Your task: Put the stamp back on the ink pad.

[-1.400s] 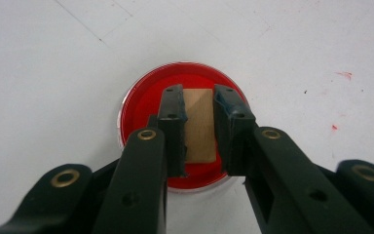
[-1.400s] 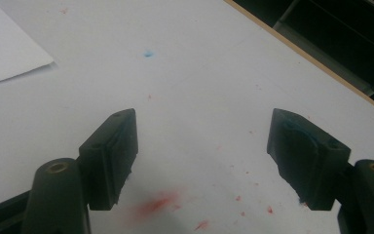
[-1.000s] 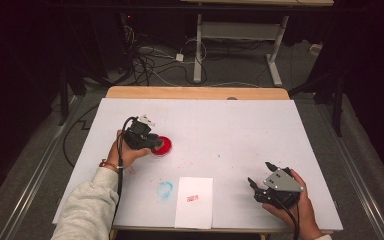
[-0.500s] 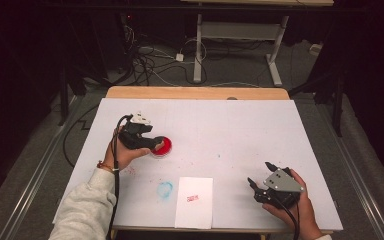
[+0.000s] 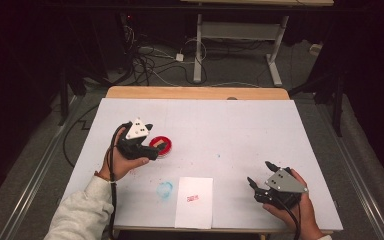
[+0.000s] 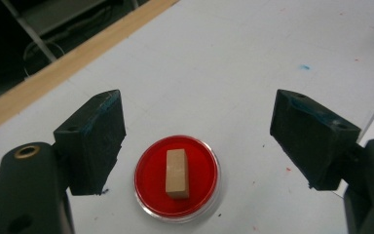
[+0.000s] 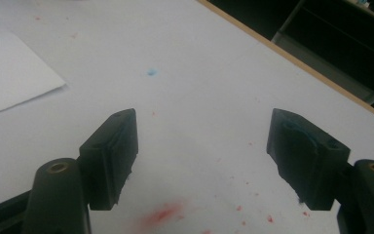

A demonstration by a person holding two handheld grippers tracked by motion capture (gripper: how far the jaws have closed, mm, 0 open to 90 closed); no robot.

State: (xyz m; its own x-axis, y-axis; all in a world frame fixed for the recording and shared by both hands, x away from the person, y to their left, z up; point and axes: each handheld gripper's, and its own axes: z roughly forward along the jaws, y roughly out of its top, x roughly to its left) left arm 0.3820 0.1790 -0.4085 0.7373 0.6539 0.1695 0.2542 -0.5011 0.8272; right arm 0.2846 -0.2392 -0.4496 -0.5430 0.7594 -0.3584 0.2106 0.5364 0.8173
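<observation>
A round red dish (image 6: 177, 178) sits on the white table, and a small tan block (image 6: 177, 173) stands in its middle. My left gripper (image 6: 197, 122) is open and hovers just before the dish, one jaw on each side of it and not touching. From above, the left gripper (image 5: 152, 146) is at the left edge of the red dish (image 5: 162, 147). Near the table's front right, my right gripper (image 5: 261, 175) is open over bare table. Nothing lies between the jaws of the right gripper (image 7: 202, 141).
A white sheet of paper (image 5: 194, 201) with a small red print lies at the front middle, and its corner (image 7: 14, 73) shows left of the right gripper. A blue smudge (image 5: 165, 189) marks the table beside it. Red specks (image 7: 163, 214) dot the surface. A wooden strip (image 5: 197, 93) runs along the far edge.
My left hand has turned a little by the red dish, so its grey plate now faces up. The right gripper has stayed where it was.
</observation>
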